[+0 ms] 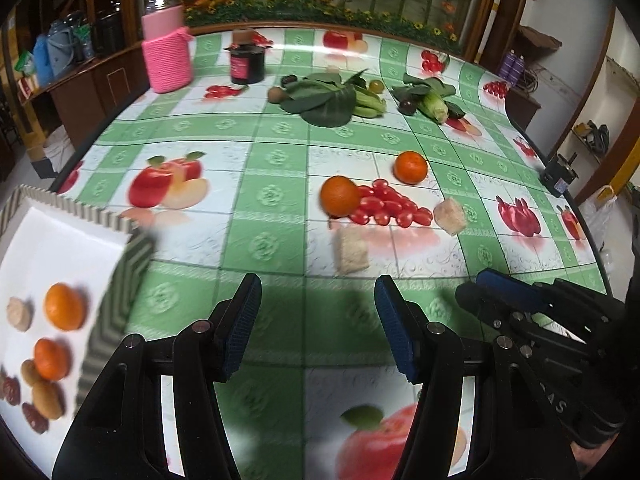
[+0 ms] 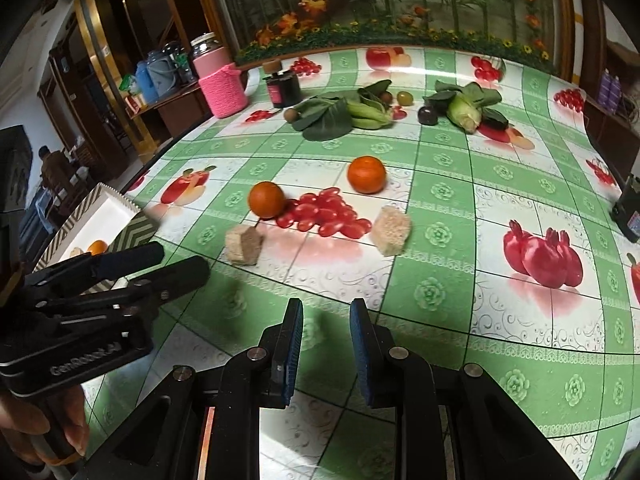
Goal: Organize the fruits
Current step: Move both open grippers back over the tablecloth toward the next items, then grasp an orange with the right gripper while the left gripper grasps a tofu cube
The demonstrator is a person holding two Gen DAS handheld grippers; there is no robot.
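Two oranges lie on the fruit-print tablecloth: a near one (image 1: 340,196) (image 2: 267,199) and a farther one (image 1: 410,167) (image 2: 366,174). Two beige puffed blocks sit near them, one left (image 1: 352,249) (image 2: 243,245), one right (image 1: 450,216) (image 2: 391,230). A white tray (image 1: 60,240) (image 2: 100,216) with a striped rim at the left holds two oranges (image 1: 64,306), a beige piece, kiwis and red dates. My left gripper (image 1: 316,320) is open and empty above the cloth, right of the tray. My right gripper (image 2: 326,340) is open and empty, short of the blocks; it also shows in the left wrist view (image 1: 504,288).
Leafy greens (image 1: 324,98), corn (image 1: 434,106), a kiwi (image 1: 275,94), dark plums and a green fruit lie at the back. A pink knit-covered jar (image 1: 168,58) and a dark jar (image 1: 247,65) stand back left. A black box (image 2: 630,210) sits at the right edge.
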